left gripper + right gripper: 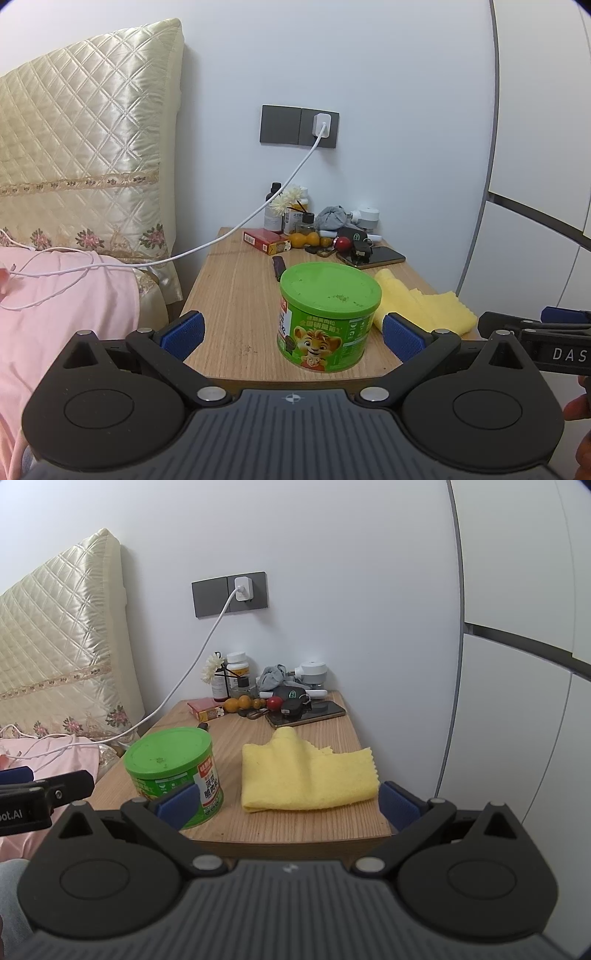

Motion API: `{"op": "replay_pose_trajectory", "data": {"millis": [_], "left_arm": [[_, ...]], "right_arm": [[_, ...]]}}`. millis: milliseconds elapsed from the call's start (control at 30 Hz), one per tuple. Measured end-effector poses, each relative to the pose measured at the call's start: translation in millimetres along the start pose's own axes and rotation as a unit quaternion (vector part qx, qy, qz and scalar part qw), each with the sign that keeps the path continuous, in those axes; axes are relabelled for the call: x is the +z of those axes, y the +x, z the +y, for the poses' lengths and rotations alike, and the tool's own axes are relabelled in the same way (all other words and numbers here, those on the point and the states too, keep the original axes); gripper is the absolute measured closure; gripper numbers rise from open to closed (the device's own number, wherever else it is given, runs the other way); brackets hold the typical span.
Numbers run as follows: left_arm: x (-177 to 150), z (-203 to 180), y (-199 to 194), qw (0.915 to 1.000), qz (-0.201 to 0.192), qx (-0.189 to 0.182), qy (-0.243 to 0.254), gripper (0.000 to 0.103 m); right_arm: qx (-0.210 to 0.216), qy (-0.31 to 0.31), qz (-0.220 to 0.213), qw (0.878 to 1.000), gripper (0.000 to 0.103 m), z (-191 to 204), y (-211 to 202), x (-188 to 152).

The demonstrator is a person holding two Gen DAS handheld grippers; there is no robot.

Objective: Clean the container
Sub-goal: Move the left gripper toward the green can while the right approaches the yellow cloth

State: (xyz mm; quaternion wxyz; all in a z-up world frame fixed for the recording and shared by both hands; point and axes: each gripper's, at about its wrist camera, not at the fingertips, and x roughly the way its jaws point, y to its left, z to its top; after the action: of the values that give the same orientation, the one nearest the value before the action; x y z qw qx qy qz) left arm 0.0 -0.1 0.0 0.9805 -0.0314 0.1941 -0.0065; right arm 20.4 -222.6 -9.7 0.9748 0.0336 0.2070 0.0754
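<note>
A green can (327, 317) with a green lid, speckled with crumbs, stands near the front of the wooden bedside table (236, 295); it also shows in the right wrist view (175, 773). A folded yellow cloth (306, 775) lies to its right, also seen in the left wrist view (421, 304). My left gripper (293, 338) is open, just short of the can, with its blue pads (184, 334) wide on either side. My right gripper (290, 805) is open and empty, in front of the cloth.
At the back of the table lie a red box (266, 240), bottles (275, 210), small orange fruits (308, 240), keys and a phone (373, 256). A white charger cable (236, 232) runs from the wall socket to the bed (62, 314) on the left. A white cabinet (524, 701) stands on the right.
</note>
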Motion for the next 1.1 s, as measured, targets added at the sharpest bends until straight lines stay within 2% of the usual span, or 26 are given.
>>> {"op": "replay_pose_trajectory", "data": {"millis": [100,167,333,1000,1100], "left_arm": [[0,-2,0,1.0000,0.000,-0.001,0.001,0.000],[-6,-12,-7,0.9997,-0.018,0.005,0.017,0.000],[0,-2,-1,1.0000,0.002,-0.001,-0.008,0.000],[-5,-5,-3,1.0000,-0.001,-0.005,0.000,0.000],[3,-2,-6,1.0000,0.003,-0.008,-0.003,0.000]], "right_arm": [[0.000,0.001,-0.001,1.000,0.000,0,-3,1],[0.000,0.002,-0.002,1.000,0.000,-1,-5,1],[-0.001,0.004,-0.002,1.000,0.000,-1,-8,1],[0.008,0.009,-0.001,1.000,0.000,-2,-3,-2],[0.013,0.008,-0.001,1.000,0.000,-2,-4,-3]]}}
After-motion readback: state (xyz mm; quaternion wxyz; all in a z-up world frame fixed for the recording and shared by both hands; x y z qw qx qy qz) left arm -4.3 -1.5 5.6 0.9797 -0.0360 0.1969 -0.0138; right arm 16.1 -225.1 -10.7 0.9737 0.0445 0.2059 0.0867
